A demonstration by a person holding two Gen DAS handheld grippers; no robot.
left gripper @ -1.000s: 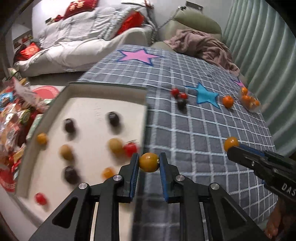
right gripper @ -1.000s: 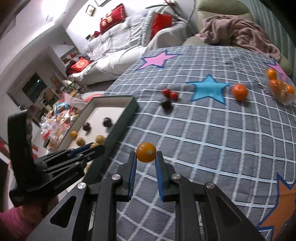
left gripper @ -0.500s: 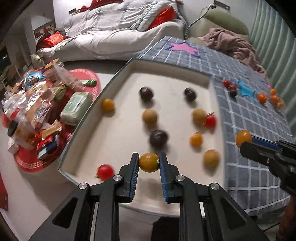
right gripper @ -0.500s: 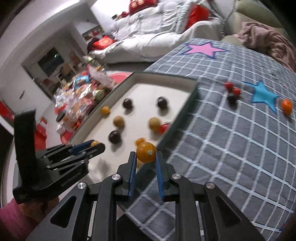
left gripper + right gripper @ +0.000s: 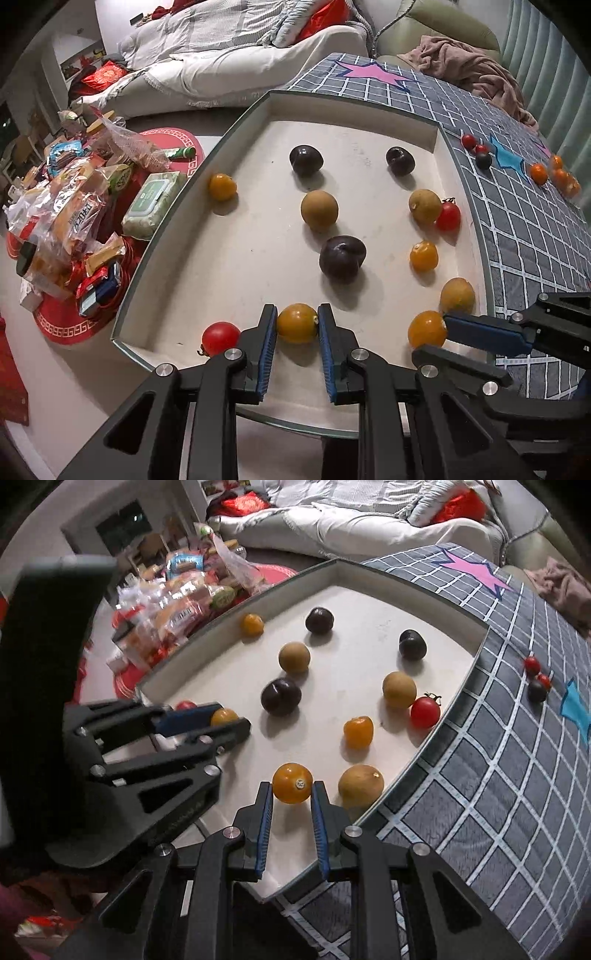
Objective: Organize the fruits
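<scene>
My left gripper (image 5: 297, 325) is shut on a yellow-orange fruit (image 5: 297, 323) low over the near end of the white tray (image 5: 177, 221). My right gripper (image 5: 291, 790) is shut on an orange fruit (image 5: 292, 782) over the tray's near right part; it also shows in the left wrist view (image 5: 426, 328). The tray holds several fruits: dark plums (image 5: 342, 258), brown round fruits (image 5: 319, 211), small oranges (image 5: 423, 256) and red tomatoes (image 5: 221, 338). The left gripper appears in the right wrist view (image 5: 225, 716).
The tray lies on a grey checked cloth (image 5: 535, 251) with stars. More small fruits (image 5: 476, 147) and oranges (image 5: 538, 173) lie on the cloth at the far right. Snack bags (image 5: 74, 214) crowd the floor on the left. A sofa (image 5: 240, 55) stands behind.
Both grippers moved left from over the cloth to over the tray and came lower, each still holding its fruit.
</scene>
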